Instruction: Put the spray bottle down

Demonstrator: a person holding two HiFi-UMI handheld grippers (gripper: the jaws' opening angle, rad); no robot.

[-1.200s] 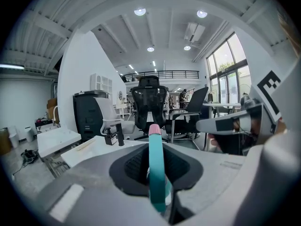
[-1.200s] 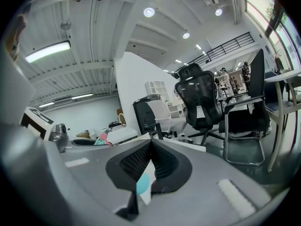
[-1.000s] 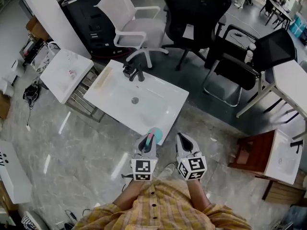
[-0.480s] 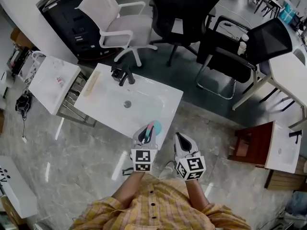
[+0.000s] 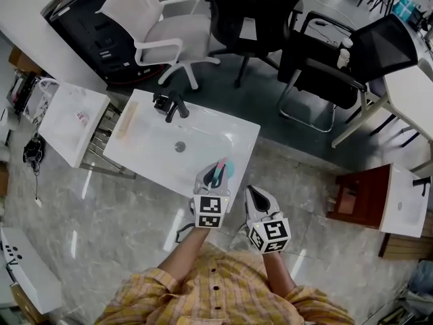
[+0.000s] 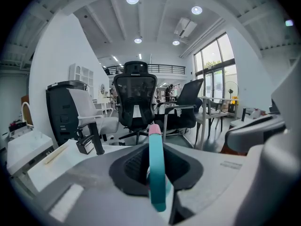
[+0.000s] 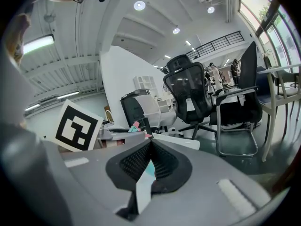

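Observation:
My left gripper (image 5: 214, 177) is shut on a teal spray bottle (image 5: 222, 170) with a pink tip. It hangs over the near right corner of a white sink basin (image 5: 149, 151). In the left gripper view the spray bottle (image 6: 156, 173) stands upright between the dark pads, with the basin's black faucet (image 6: 91, 140) beyond it. My right gripper (image 5: 252, 193) hovers beside it to the right, off the basin's edge and above the floor. In the right gripper view its jaws meet at the tip (image 7: 150, 142) with nothing held, and the bottle's pink top (image 7: 136, 125) shows to the left.
The basin has a drain (image 5: 180, 146) and a faucet (image 5: 169, 105) at its far side. A second white basin (image 5: 71, 120) stands to the left, a wooden stand with a basin (image 5: 375, 205) to the right. Office chairs (image 5: 250, 19) and a black cabinet (image 5: 88, 26) lie beyond.
My left gripper has carried the spray bottle forward, from the basin's near corner to over its rim. The right gripper has shifted slightly forward alongside.

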